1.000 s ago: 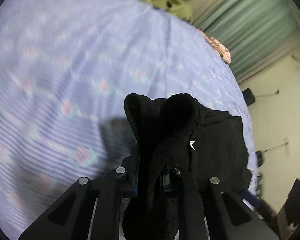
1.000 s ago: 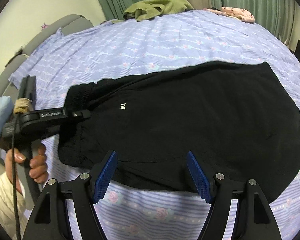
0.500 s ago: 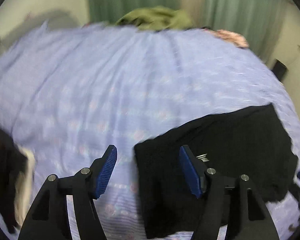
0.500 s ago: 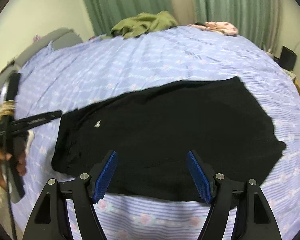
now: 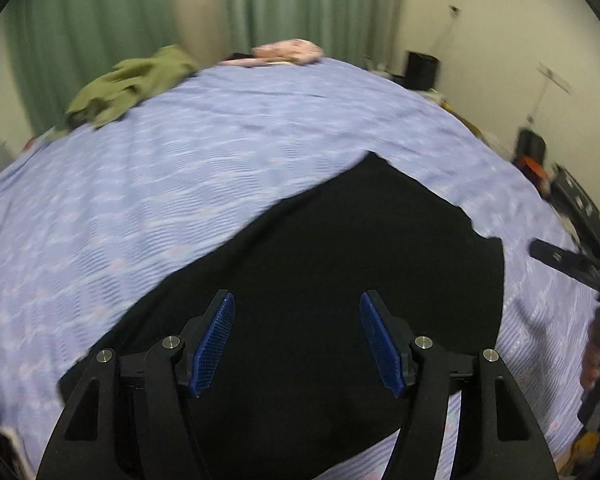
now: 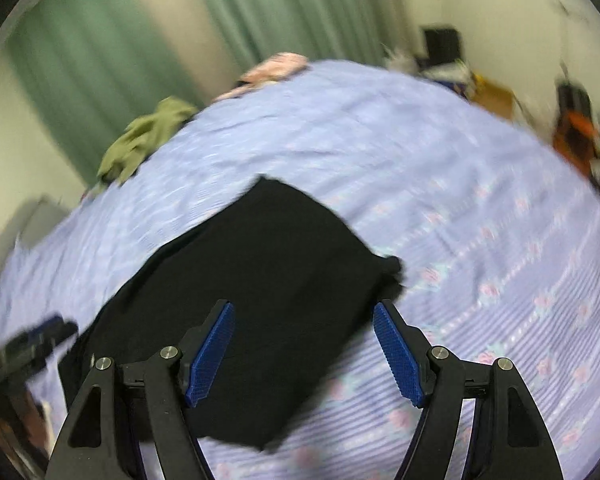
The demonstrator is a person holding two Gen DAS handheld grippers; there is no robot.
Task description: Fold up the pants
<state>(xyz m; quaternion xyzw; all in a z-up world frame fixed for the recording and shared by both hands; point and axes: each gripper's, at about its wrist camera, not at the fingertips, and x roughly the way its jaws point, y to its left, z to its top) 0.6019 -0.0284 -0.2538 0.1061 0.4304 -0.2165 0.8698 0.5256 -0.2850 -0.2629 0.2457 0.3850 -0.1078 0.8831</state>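
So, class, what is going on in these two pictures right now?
A person with a gripper in each hand is folding black pants on a lilac bedspread. The pants lie flat, nobody gripping them. The left gripper and right gripper both hover open above the cloth.

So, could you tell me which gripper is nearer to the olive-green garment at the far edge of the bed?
Probably the left. The left gripper hovers over the black pants, on the same side as the green garment; the right gripper sits farther toward the opposite side.
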